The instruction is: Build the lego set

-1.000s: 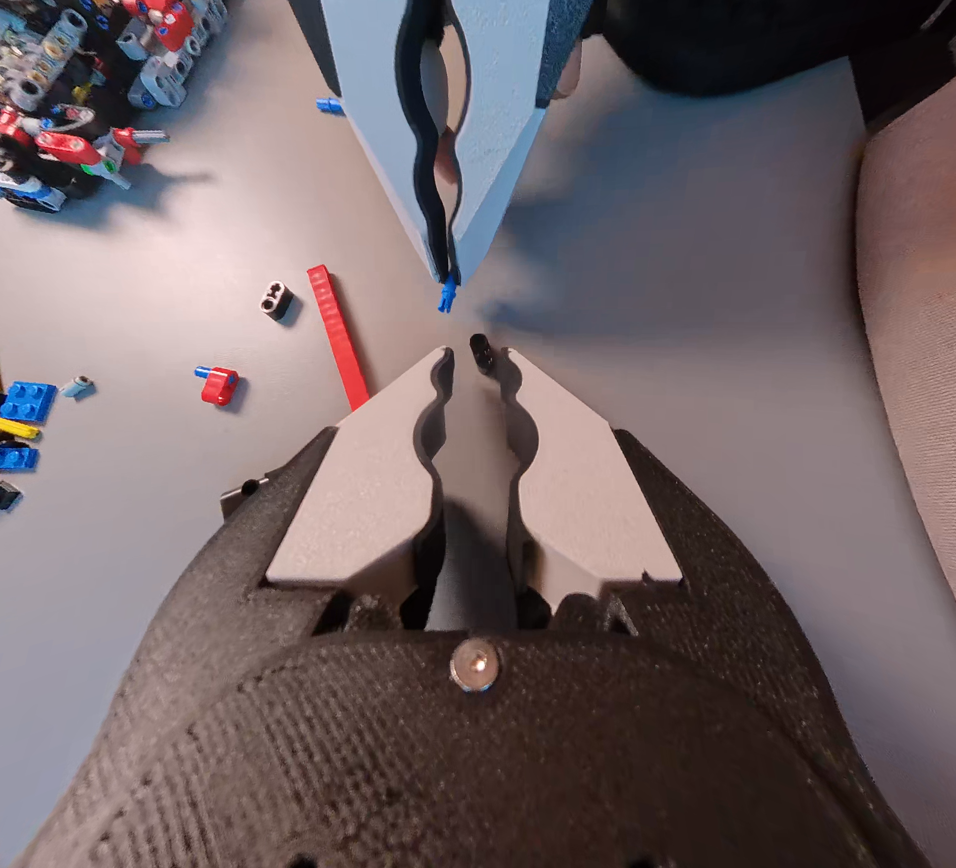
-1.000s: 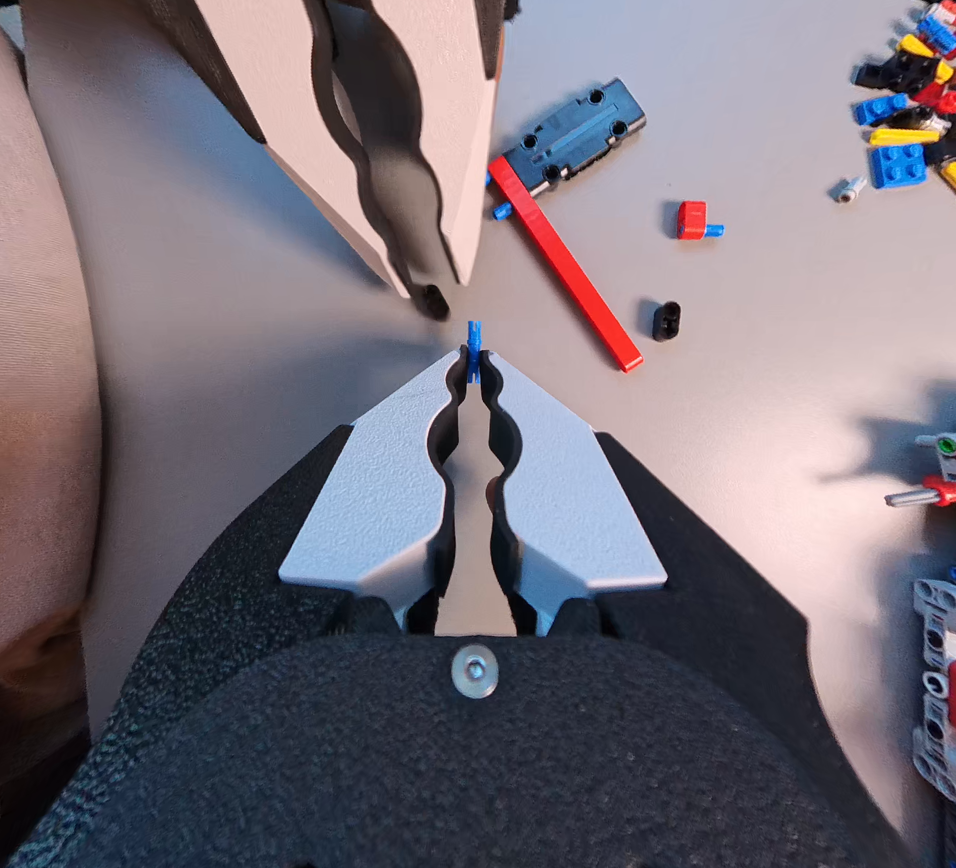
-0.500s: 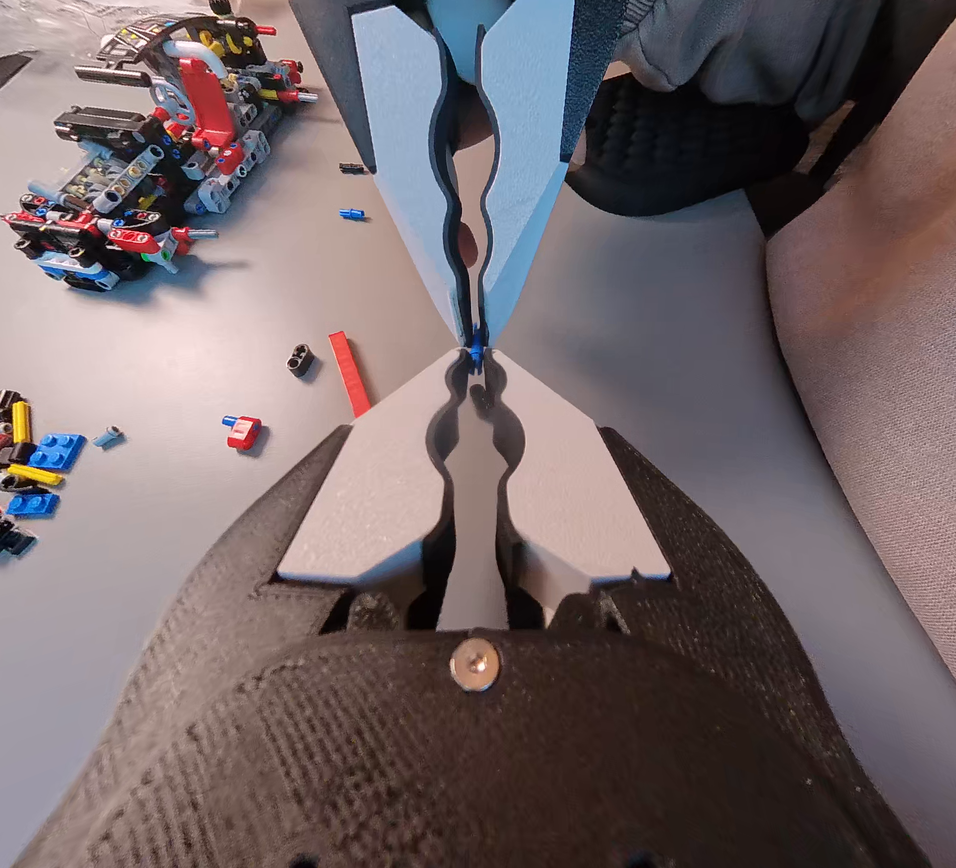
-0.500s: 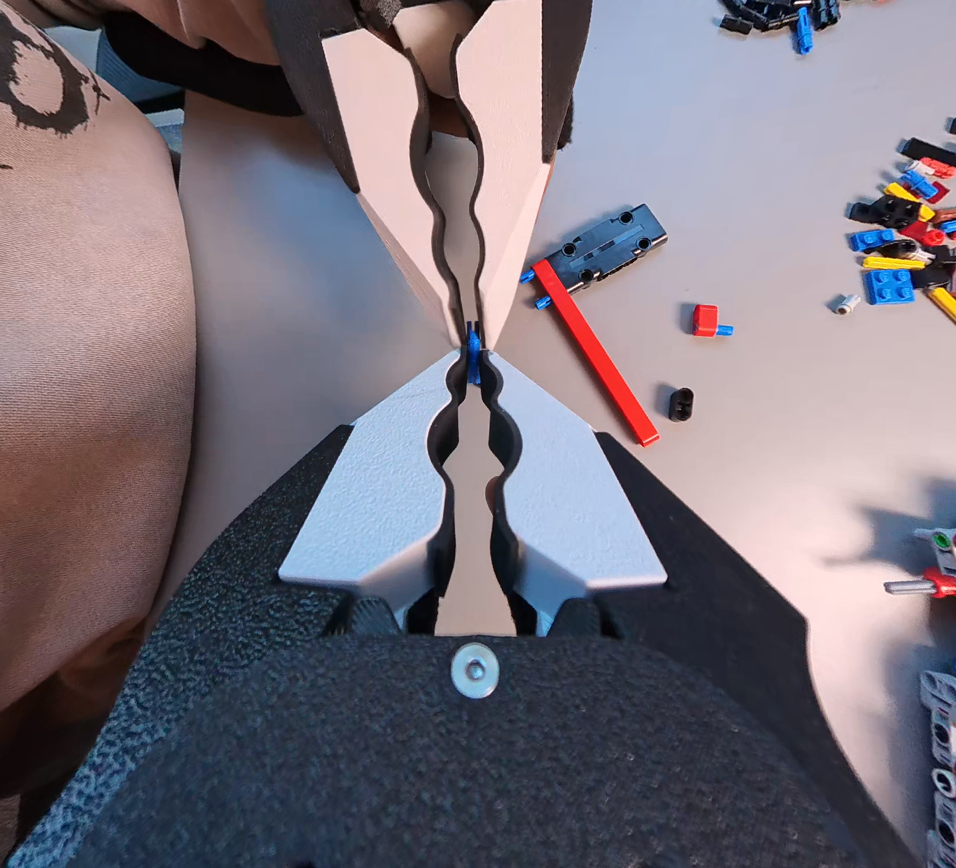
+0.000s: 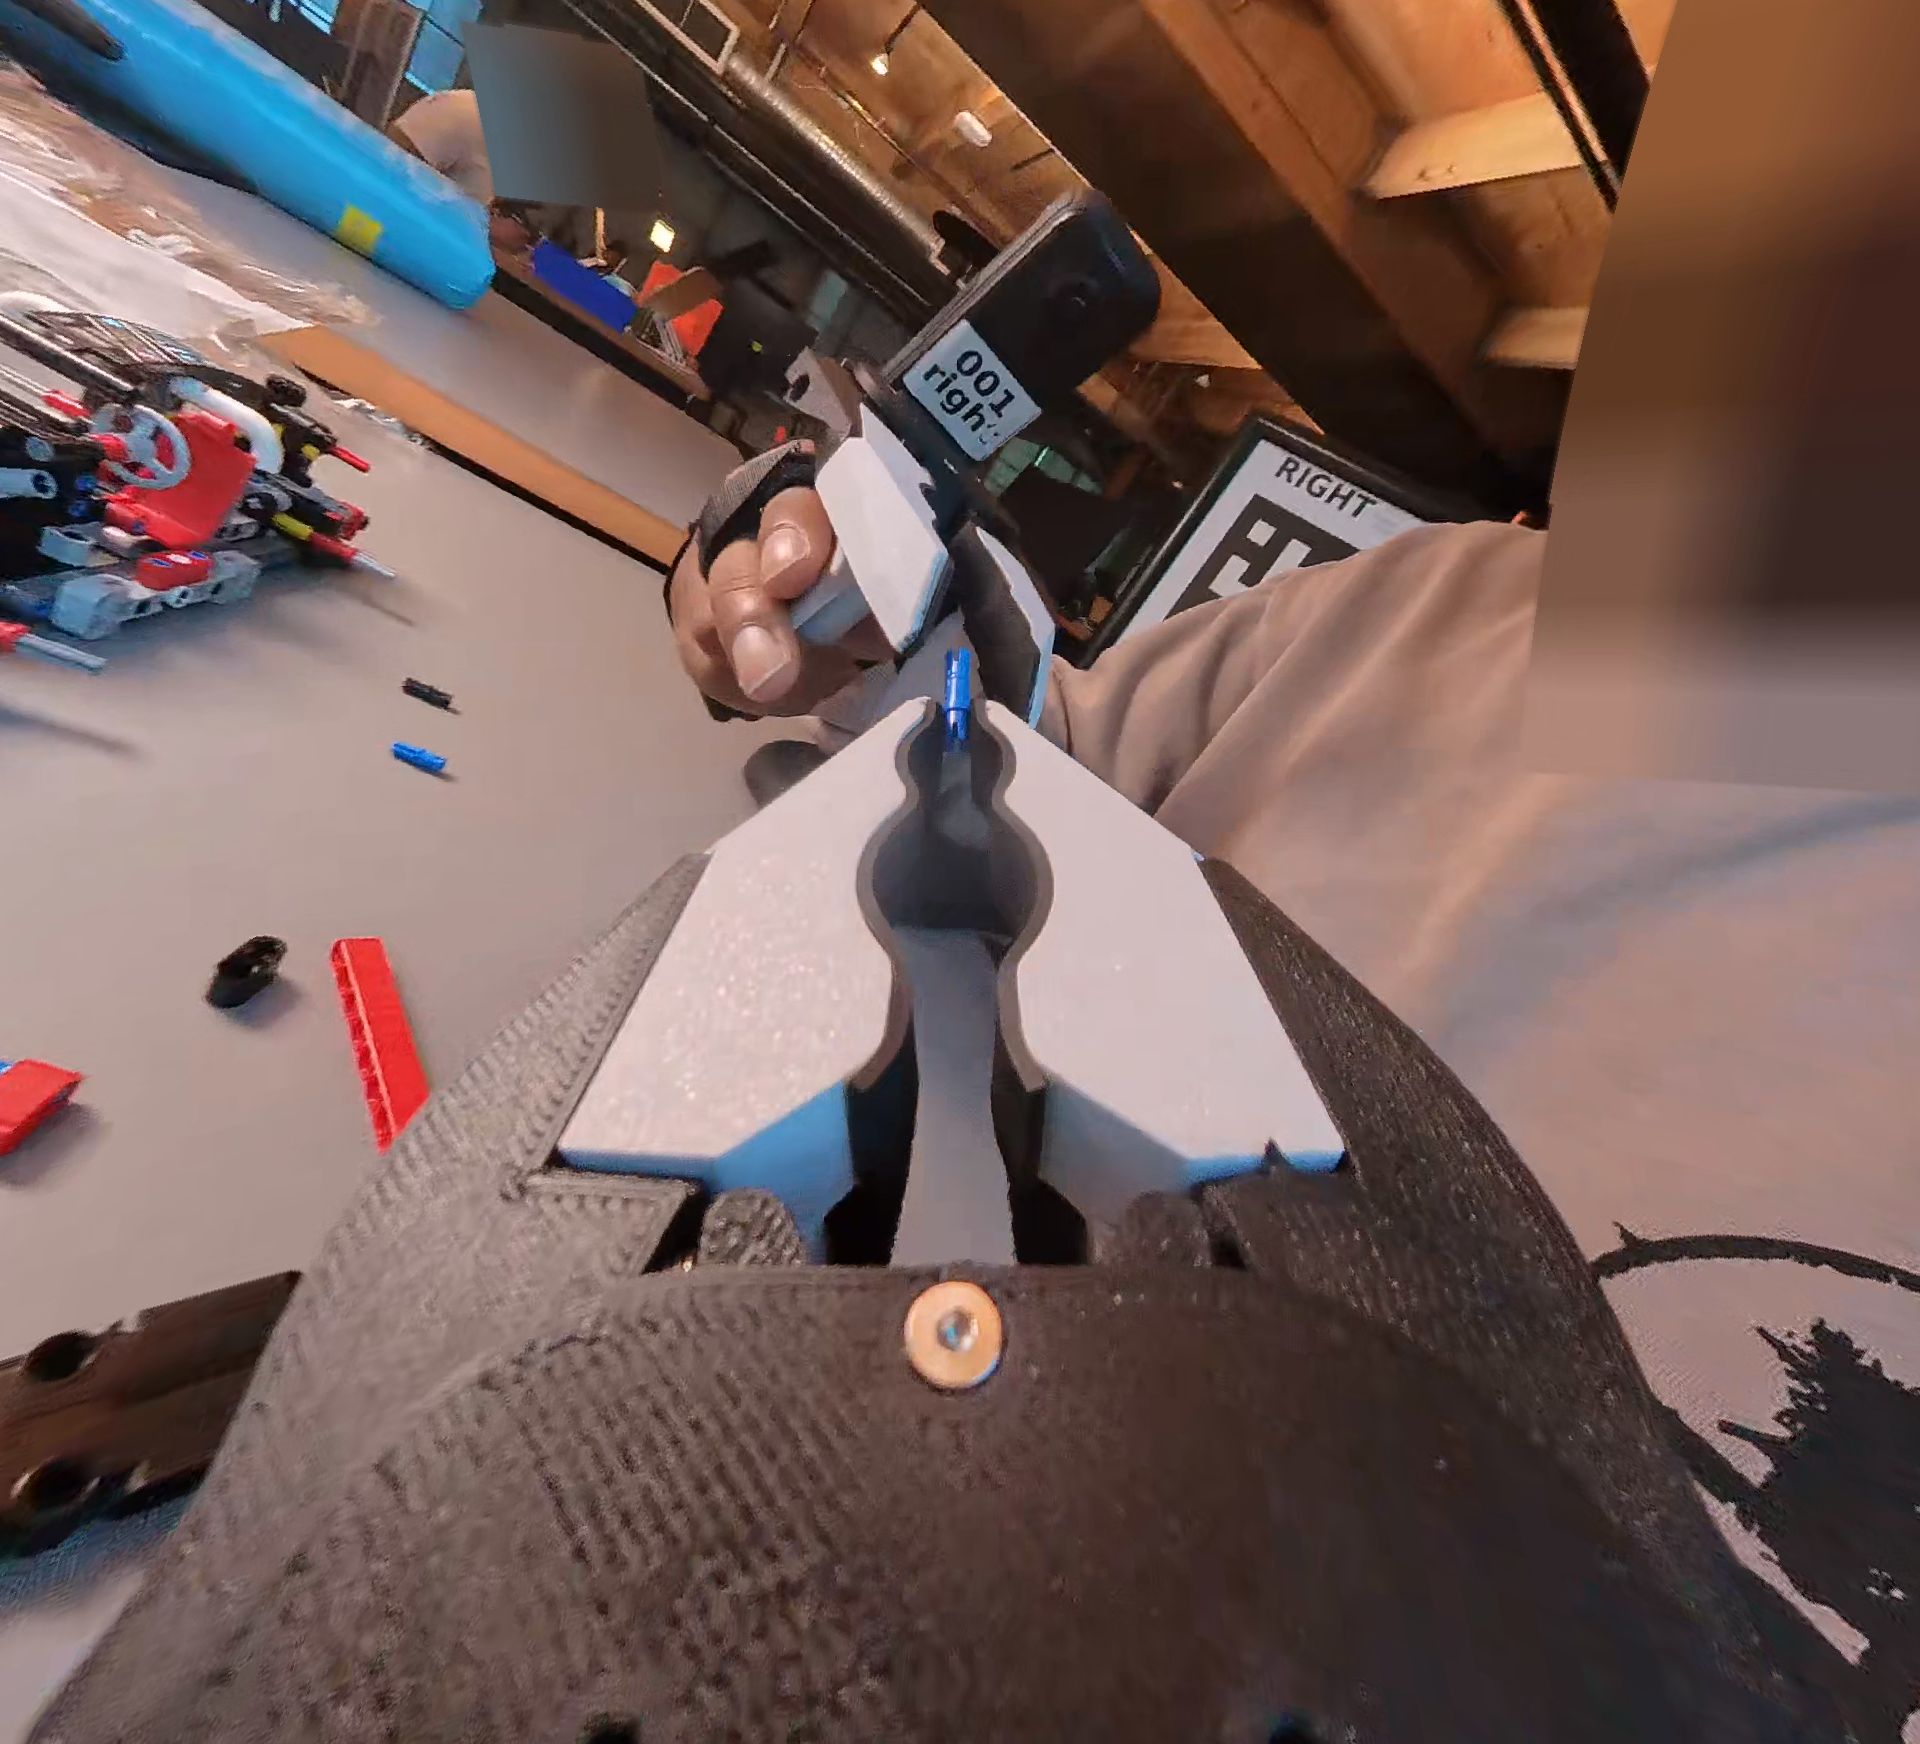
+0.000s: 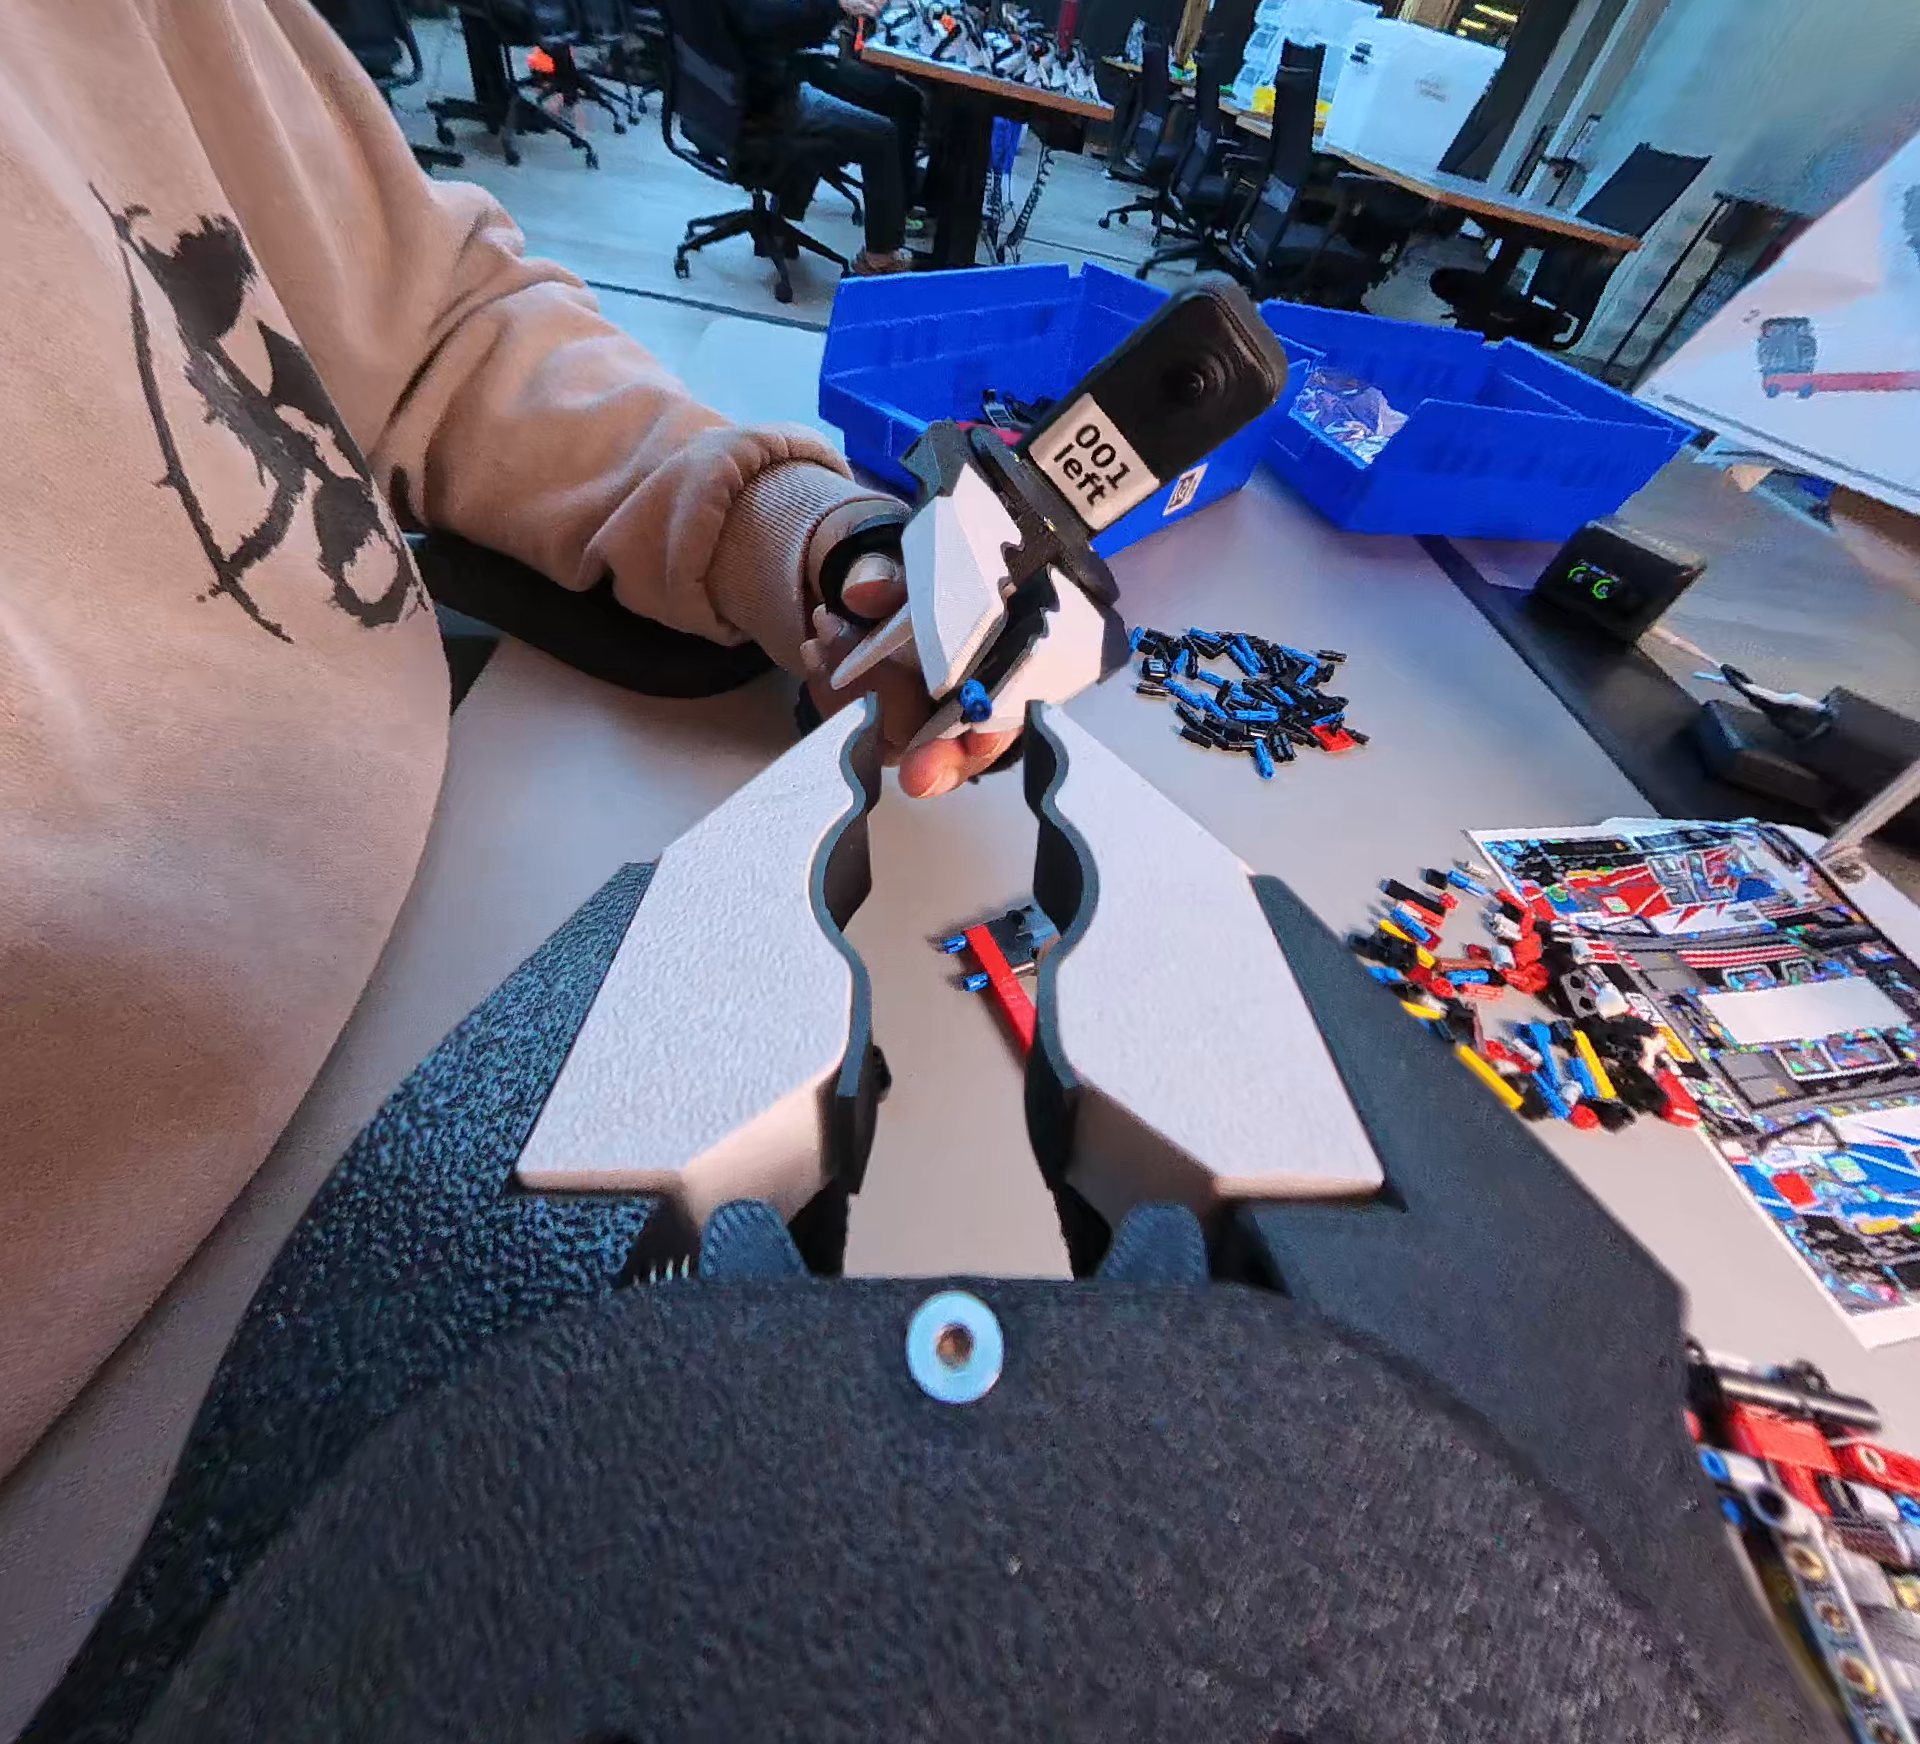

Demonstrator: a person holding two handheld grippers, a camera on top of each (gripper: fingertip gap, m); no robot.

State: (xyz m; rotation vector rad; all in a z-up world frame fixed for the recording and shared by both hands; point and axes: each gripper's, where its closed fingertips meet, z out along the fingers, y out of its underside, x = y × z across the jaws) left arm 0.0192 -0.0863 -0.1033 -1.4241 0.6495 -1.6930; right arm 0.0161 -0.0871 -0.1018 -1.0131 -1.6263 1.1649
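My left gripper (image 5: pixel 956 720) is shut on a small blue pin (image 5: pixel 956 692) that sticks out past its tips; the black piece it held earlier is hidden between the jaws. In the right wrist view the pin (image 6: pixel 974 700) shows at the left gripper's tips, held up above the grey table (image 6: pixel 1403 759). My right gripper (image 6: pixel 951 723) is open and empty, with its jaws wide apart, a short way in front of the pin. The part-built lego model (image 5: pixel 135 489) stands on the table at the left.
A red beam (image 5: pixel 379 1040), a black connector (image 5: pixel 246 956), a loose blue pin (image 5: pixel 419 756) and a black pin (image 5: pixel 428 692) lie on the table. A pile of pins (image 6: pixel 1247 686), mixed parts (image 6: pixel 1507 998), a printed sheet (image 6: pixel 1787 1019) and blue bins (image 6: pixel 1455 437) are at the right. The grippers are tip to tip, or close to it.
The two grippers met tip to tip. The right gripper then opened and let go of the blue pin, which stays in the left gripper. Both grippers tilted up and drew apart.
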